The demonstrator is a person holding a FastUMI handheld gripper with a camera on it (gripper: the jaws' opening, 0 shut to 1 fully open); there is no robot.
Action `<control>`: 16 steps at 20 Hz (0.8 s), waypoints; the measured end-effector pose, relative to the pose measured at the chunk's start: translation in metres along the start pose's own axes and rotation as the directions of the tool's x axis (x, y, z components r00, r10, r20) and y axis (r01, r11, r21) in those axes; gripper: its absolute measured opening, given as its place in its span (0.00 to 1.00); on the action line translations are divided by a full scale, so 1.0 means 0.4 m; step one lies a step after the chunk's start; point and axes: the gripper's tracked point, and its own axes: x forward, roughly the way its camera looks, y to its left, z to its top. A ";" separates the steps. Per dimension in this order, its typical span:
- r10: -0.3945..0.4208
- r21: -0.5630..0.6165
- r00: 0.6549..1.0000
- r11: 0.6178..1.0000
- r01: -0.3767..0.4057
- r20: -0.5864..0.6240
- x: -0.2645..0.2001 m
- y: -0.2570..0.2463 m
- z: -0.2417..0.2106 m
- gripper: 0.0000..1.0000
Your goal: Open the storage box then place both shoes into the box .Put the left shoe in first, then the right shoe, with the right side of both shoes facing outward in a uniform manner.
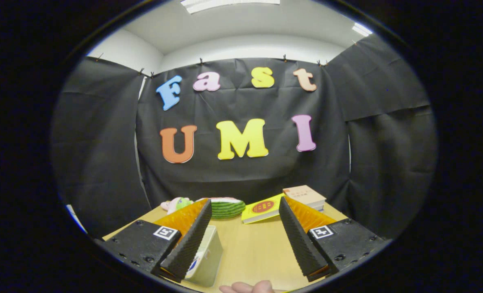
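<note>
Gripper view: gripper point(245, 236) held above a table point(253, 248), fingers spread wide apart, nothing clamped between them, only bare tabletop in the gap. Fingers point(190, 240) are wedge-shaped with ribbed, textured inner pads; each sits on a blocky matte mount with screw heads and a square printed marker on top. Table is smooth light wood-grain laminate. Storage box point(209, 260) is a pale, smooth-walled rectangular thing lying just beside and partly under the left finger, touching it in the view; a printed patch shows on its near face, cannot tell whether the lid is open or closed. Fingertips of a person's hand point(247, 287) show at the near table edge, between the two fingers and closer than them. Beyond the fingers, at the far table edge: a round, flat, striped green cushion-like thing point(225, 207) with a ribbed soft surface, a small pink and green plush toy point(176, 204) just to its left, a thin yellow booklet point(262, 208) with a round red emblem lying flat, tilted, and a thick closed book point(306, 196) with pale cover behind the right finger, just beside the booklet. Black wrinkled cloth hangs as booth wall point(103, 162) behind the table, clipped along the top.
</note>
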 end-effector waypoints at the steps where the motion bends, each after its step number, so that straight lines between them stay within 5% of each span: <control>1: -0.006 -0.004 1.000 1.000 0.006 0.022 -0.012 -0.005 0.008 1.00; 16: 0.008 -0.034 1.000 0.999 -0.008 -0.003 -0.065 -0.008 -0.092 1.00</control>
